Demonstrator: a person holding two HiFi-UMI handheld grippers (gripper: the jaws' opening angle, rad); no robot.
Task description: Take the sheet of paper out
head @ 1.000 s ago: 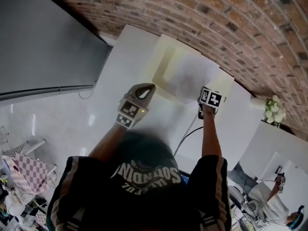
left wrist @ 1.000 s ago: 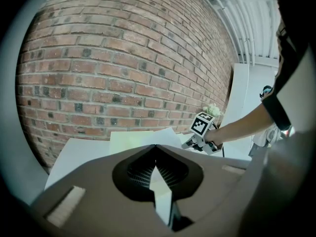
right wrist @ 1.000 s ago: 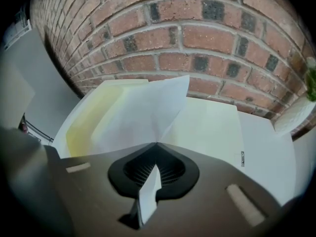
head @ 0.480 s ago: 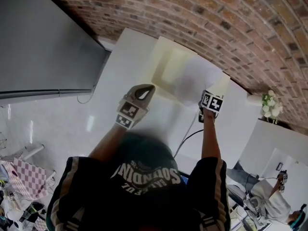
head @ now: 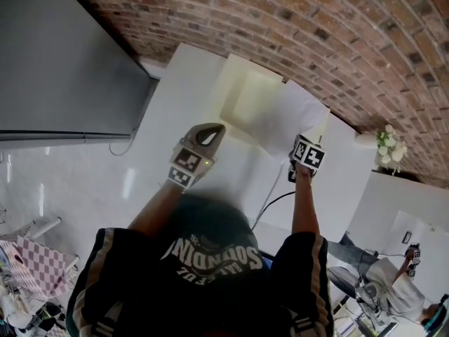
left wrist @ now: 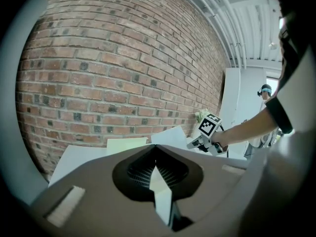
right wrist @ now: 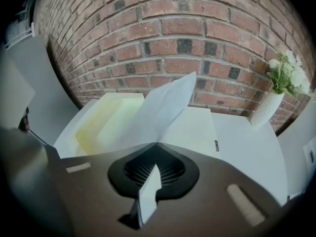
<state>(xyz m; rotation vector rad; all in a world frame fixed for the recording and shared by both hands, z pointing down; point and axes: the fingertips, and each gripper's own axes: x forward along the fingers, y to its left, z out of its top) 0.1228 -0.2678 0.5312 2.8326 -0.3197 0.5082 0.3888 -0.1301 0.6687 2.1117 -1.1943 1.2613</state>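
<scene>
The sheet of paper (right wrist: 165,107) is showing plain white against the pale yellow folder (right wrist: 106,117); the table (head: 175,97) is gleaming white; the far wall (head: 316,20) is running in red-brown brick with pale mortar (some bricks darker); the marker cube (head: 309,153) on the right gripper (right wrist: 157,144) is carrying black-and-white squares; a checked cloth (head: 31,257), near left, is showing pink and white.

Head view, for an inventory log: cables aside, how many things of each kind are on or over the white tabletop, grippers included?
grippers, left gripper and right gripper: 2
sheet of paper: 1
pale yellow folder: 1
vase of flowers: 1
total: 5
</scene>
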